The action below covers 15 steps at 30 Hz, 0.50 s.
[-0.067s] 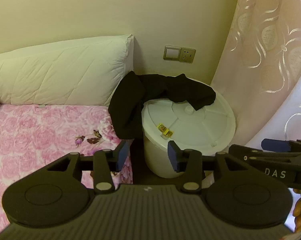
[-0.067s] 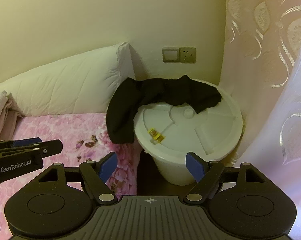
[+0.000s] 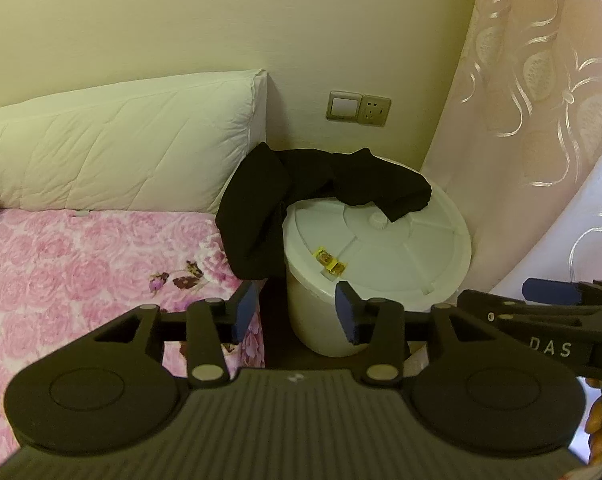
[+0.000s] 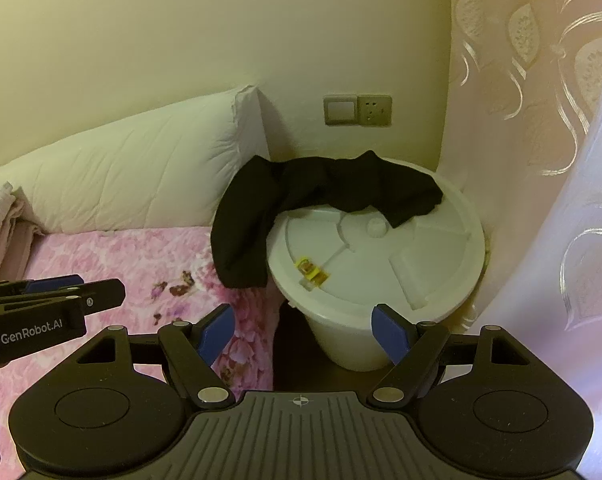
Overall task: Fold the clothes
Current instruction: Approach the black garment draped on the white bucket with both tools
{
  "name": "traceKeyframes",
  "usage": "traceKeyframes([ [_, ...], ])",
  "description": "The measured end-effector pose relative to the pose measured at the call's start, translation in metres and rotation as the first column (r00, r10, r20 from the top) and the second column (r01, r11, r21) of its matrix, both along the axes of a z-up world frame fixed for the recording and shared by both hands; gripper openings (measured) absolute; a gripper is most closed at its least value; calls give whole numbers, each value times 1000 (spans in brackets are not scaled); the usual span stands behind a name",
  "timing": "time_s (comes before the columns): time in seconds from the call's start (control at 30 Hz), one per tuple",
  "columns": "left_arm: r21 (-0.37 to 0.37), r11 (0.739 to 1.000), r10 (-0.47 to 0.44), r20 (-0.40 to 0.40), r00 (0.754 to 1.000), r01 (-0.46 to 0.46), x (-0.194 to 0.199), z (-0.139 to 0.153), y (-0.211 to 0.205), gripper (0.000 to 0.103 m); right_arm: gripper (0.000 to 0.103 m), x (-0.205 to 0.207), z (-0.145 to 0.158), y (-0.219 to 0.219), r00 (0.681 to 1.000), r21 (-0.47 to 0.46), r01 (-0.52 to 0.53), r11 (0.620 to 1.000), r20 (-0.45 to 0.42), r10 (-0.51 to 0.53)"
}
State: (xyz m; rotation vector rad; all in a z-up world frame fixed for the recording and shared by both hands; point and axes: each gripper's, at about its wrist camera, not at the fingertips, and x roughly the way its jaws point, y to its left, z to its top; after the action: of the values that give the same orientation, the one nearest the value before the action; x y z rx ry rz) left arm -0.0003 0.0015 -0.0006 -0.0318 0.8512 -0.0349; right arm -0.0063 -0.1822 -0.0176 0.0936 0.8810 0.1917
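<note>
Presently, I find the crumpled black cloth garment (image 4: 301,200) draped over the far rim of the round white plastic lidded bucket (image 4: 401,280), one end hanging down the bucket's left side against the edge of the bed with the pink rose-patterned cover (image 4: 121,264). Nothing is folded yet.

I judge the garment light, soft and limp; it will sag and bunch when lifted and should slide off the smooth lid freely. The best hold looks to be the bunched ridge along the rim or the hanging end at left, one gripper to each.

My left gripper (image 3: 297,312) stands with jaws apart and nothing between them. My right gripper (image 4: 305,330) stands wider open, likewise empty. Both hang short of the garment, well clear of it.

Around it: a small yellow tag (image 4: 311,272) lies on the lid, apart from the cloth. A white quilted pillow (image 4: 141,176) leans on the wall just left of the garment. A patterned pink curtain (image 4: 541,120) hangs close at the right, and I judge it could crowd the right gripper's approach.
</note>
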Motion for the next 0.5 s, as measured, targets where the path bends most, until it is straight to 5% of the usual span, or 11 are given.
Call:
traceKeyframes([
  [0.5, 2, 1000, -17, -5, 1000, 17, 14, -2, 1, 40, 79, 18, 2, 8, 1000, -18, -3, 1000, 9, 3],
])
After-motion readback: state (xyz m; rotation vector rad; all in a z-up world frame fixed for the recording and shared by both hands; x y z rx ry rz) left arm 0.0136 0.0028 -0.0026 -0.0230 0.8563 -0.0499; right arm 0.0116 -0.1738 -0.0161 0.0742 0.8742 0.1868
